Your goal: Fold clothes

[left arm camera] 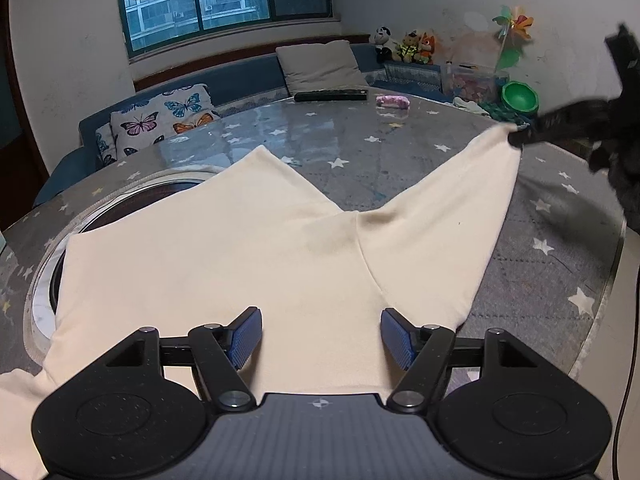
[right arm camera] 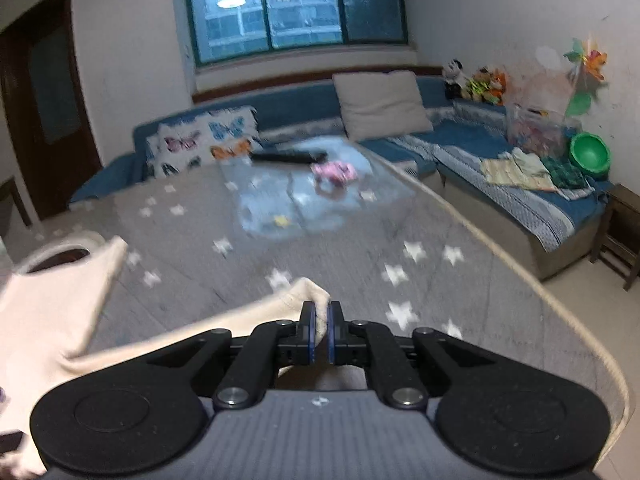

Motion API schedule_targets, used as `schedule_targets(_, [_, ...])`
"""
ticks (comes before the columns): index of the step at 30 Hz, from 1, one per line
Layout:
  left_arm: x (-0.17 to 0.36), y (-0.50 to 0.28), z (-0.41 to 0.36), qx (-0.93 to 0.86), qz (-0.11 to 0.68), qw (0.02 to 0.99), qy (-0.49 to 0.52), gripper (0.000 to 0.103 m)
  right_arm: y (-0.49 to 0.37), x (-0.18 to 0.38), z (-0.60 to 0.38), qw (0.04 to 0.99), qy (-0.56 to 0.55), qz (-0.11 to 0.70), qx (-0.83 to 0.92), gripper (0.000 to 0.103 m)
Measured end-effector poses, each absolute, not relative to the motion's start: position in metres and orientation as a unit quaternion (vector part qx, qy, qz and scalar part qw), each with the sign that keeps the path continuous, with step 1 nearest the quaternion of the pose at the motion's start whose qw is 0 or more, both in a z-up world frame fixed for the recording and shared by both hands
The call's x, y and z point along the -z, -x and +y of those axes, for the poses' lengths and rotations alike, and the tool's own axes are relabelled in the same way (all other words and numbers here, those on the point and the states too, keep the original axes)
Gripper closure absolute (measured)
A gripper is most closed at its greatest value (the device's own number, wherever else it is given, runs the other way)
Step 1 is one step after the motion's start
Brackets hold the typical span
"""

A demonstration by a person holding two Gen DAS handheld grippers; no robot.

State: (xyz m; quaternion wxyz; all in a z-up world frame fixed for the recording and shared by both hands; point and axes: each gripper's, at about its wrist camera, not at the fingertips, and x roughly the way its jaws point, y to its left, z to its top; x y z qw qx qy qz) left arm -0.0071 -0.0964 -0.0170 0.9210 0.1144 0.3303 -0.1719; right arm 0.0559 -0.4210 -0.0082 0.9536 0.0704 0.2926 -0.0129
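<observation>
Left gripper (left arm camera: 321, 338) has jaws spread wide; right gripper (right arm camera: 321, 330) is clamped on cloth

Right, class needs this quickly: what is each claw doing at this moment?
Left claw: open, hovering over the cream garment, holding nothing.
Right claw: closed on a corner of the cream garment.

Round table (left arm camera: 540, 276) under a grey star-printed cloth, with a cream garment (left arm camera: 224, 264) spread across its near side, a black remote (left arm camera: 331, 95) and a small pink object (left arm camera: 393, 101) lying near the far edge, just beside each other.
</observation>
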Motion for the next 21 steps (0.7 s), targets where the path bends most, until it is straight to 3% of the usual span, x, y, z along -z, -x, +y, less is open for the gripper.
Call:
schedule_targets(12, [0.001, 0.03, -0.038, 0.129, 0.297, 0.943, -0.074, 0.033, -0.027, -0.114, -0.319, 0.96, -0.021, 0.22, -0.174, 0.098])
schedule_targets(21, [-0.003, 0.057, 0.028, 0.076, 0.28, 0.956, -0.036, 0.031, -0.023, -0.108, -0.178, 0.91, 0.051, 0.244, -0.333, 0.098])
